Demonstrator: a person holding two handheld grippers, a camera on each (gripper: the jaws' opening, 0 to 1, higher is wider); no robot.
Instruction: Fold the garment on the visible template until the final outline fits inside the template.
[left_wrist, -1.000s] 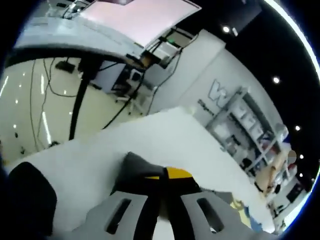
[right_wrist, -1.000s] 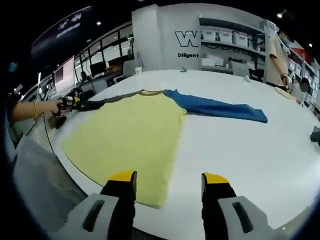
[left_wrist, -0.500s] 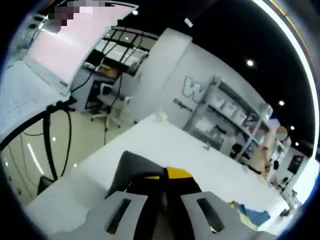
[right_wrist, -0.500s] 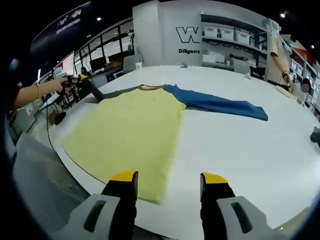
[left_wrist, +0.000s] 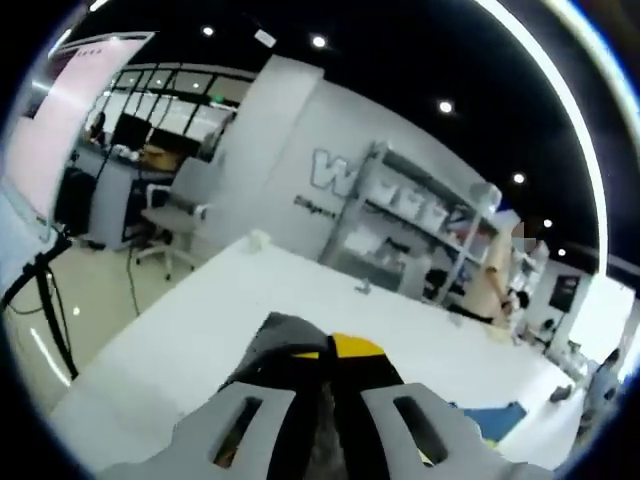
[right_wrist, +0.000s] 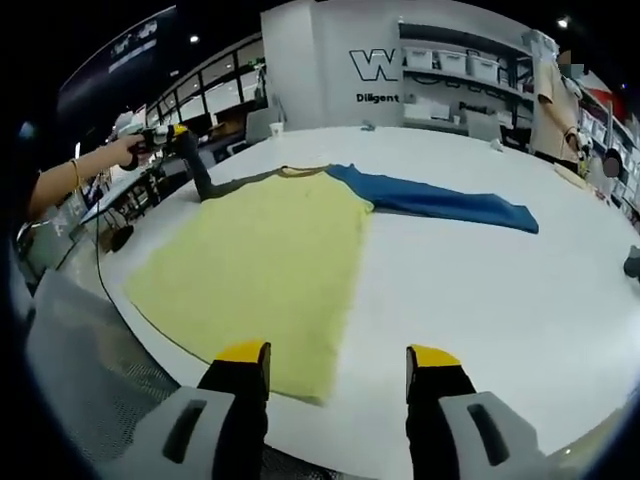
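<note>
Right tongs (right_wrist: 337, 365): the two yellow-tipped jaws are standing apart with nothing between them, hovering above the near edge of the white counter (right_wrist: 480, 290), just short of the shirt's hem.

Left tongs (left_wrist: 330, 350): the jaws are sitting pressed together on a fold of dark grey cloth, which is the grey sleeve (left_wrist: 285, 335) of the shirt. In the right gripper view the left tongs (right_wrist: 172, 133) are showing at far left in the person's hand (right_wrist: 135, 148), holding the sleeve (right_wrist: 195, 170) raised off the counter edge so that it is hanging in a taut line down toward the shoulder.

Shirt (right_wrist: 255, 265): the body is pale yellow and is lying flat and spread on the counter, with a thin dark neckline at the far end. One sleeve is dark grey, the other is blue (right_wrist: 440, 205). The blue sleeve is lying flat, stretching straight out to the right of the view. The body's long axis is running from the hem near the right tongs away to the collar; the two sleeves are forming a cross-line to it.

A template outline cannot be made out in either view. A strip of the blue sleeve (left_wrist: 495, 420) is showing low right in the left gripper view.
</note>
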